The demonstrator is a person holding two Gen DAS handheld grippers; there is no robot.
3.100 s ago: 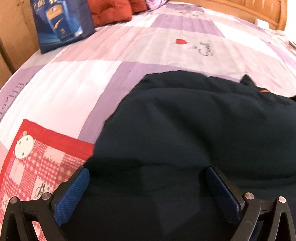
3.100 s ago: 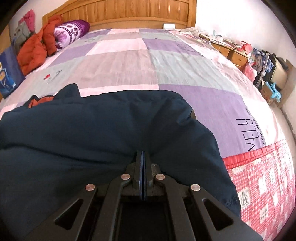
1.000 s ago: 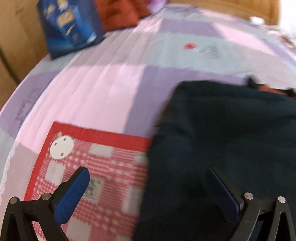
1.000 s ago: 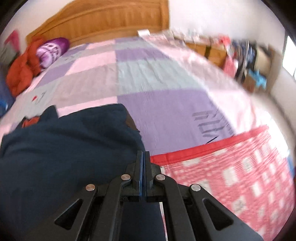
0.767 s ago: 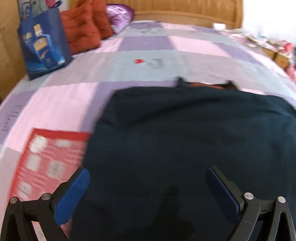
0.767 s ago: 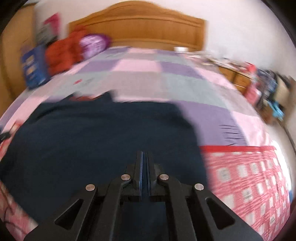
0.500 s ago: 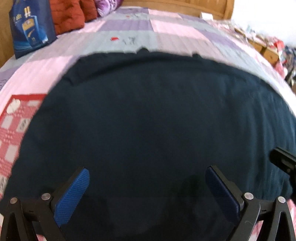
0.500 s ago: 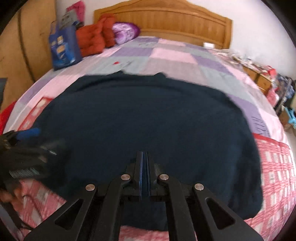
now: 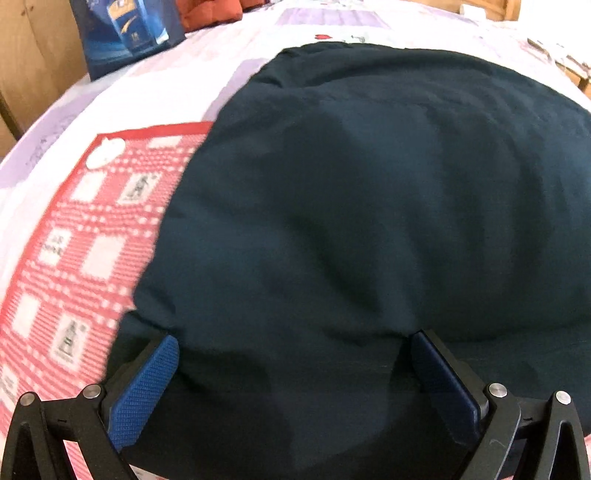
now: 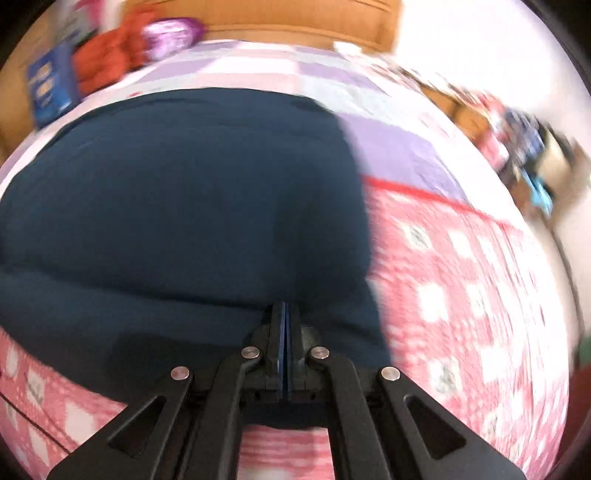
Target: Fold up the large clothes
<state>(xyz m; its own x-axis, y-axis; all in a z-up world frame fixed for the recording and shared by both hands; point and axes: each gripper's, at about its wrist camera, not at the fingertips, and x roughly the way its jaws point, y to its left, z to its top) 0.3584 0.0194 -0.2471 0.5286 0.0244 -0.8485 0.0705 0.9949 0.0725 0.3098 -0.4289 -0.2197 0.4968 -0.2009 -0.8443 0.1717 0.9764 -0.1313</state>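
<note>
A large dark navy garment (image 9: 369,192) lies spread on the bed and fills most of both views. My left gripper (image 9: 293,339) hovers low over its near left part, open wide, with the blue pads (image 9: 147,387) on either side of a fold of cloth and not pressing it. In the right wrist view the same garment (image 10: 184,192) reaches the near edge of the bed. My right gripper (image 10: 282,306) is shut, its tips at the garment's near right hem. No cloth shows between the closed jaws.
The patchwork bedspread (image 9: 92,229) has a red checked panel left of the garment and another (image 10: 461,280) to its right. A blue bag (image 9: 125,33), red cushions (image 10: 110,62) and a wooden headboard (image 10: 295,18) stand at the far end. Clutter (image 10: 524,147) lines the right side.
Both grippers swung inward over the garment, then dropped low to its near edge. The left stayed open and the right stayed shut throughout.
</note>
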